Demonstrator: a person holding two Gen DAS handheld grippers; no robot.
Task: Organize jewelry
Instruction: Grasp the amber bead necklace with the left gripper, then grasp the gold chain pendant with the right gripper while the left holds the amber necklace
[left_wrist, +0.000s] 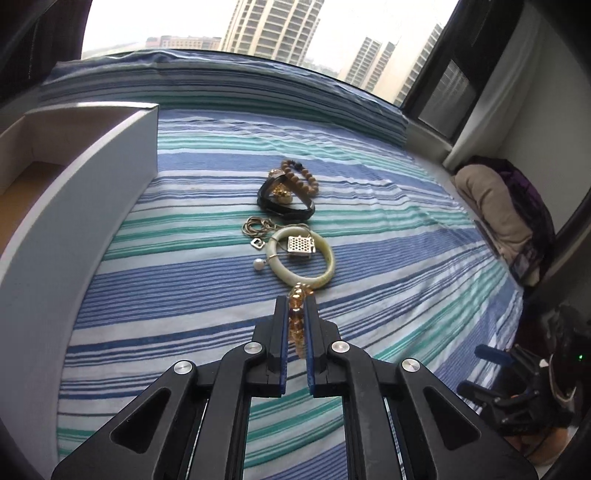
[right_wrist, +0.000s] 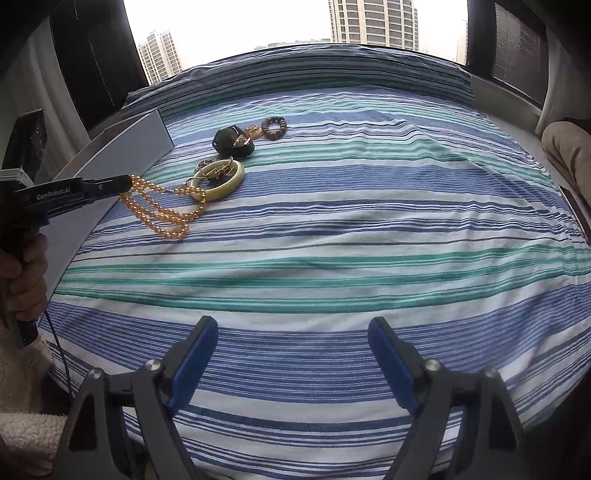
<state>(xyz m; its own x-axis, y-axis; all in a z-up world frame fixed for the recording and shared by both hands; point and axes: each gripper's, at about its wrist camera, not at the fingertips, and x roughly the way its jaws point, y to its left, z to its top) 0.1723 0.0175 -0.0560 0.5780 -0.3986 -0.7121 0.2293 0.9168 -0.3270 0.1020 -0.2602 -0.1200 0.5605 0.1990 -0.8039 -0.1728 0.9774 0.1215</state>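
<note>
Right, your left gripper (left_wrist: 296, 306) had its jaws pinched on the amber bead necklace (right_wrist: 162, 208), with a run of beads caught between the blue pads. From the right wrist view, most of that strand trailed down in loops onto the striped bedspread (right_wrist: 332, 229), its far end reaching the jade bangle (left_wrist: 301, 256). Your right gripper (right_wrist: 291, 332) hung low over the bed with jaws spread wide and nothing between them, well apart from the jewelry.

To my eye, you were at the lift stage. The grip sat on one short stretch of beads, so a slow, straight raise would have served you best, letting the loops unspool freely instead of dragging. The risk I saw was the strand's far end snagging the bangle, or the thin gold chain (left_wrist: 256, 225) and square lattice pendant (left_wrist: 301, 245) lying across and inside it. A small pearl piece (left_wrist: 259, 264) lay just beside the bangle too, easy to flick away.

Further out, the black strap piece (left_wrist: 284, 203) and the wooden bead bracelet (left_wrist: 301, 177) were touching in a second cluster, untouched.

Then the white box (left_wrist: 74, 206) at your left, its wall close beside the jewelry. Its interior was only partly visible: a divider and a tan floor, and I could make out nothing lying in the shown compartments.
</note>
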